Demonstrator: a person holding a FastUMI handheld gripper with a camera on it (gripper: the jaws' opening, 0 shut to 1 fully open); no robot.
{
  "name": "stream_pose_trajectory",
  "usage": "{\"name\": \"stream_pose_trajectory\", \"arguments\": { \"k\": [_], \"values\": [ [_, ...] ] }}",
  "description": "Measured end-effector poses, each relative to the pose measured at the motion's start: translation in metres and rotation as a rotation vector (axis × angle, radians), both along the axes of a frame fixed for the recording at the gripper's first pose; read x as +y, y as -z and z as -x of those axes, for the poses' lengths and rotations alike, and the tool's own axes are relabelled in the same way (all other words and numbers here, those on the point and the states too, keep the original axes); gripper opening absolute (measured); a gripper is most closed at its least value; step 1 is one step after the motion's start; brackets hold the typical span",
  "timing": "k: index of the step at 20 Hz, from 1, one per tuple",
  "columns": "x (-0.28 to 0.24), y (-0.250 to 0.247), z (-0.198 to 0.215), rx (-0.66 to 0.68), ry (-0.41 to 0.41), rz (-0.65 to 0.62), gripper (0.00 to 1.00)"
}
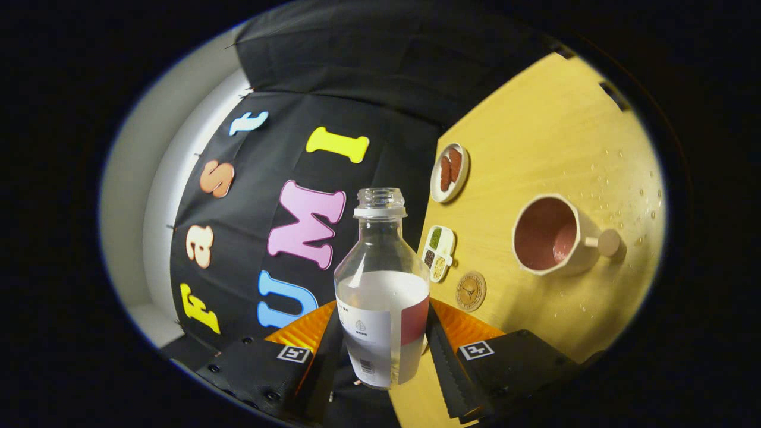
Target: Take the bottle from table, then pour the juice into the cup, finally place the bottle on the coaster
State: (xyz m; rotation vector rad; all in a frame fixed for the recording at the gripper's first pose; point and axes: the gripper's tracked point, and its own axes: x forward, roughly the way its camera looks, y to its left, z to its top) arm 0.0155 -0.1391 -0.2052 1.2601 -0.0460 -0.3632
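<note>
Claw (383, 351) gripping bottle (382, 285) (uncapped), seemingly wet table (553, 137)

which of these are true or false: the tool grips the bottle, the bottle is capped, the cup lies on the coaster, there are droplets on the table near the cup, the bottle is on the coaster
1. The tool grips the bottle: true, a finger on each side.
2. The bottle is capped: false, its mouth is open.
3. The cup stands on the coaster: false, they are apart on the table.
4. Droplets lie on the table near the cup: true.
5. The bottle is on the coaster: false, it is held in the tool.
</note>
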Motion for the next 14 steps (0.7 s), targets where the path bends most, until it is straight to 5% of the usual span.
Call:
{"name": "stream_pose_trajectory", "arguments": {
  "k": [9,14],
  "values": [
    [0.010,-0.060,-0.013,0.202,-0.007,0.789,0.75],
    [0.050,-0.088,-0.059,0.229,-0.103,1.206,0.75]
  ]
}}
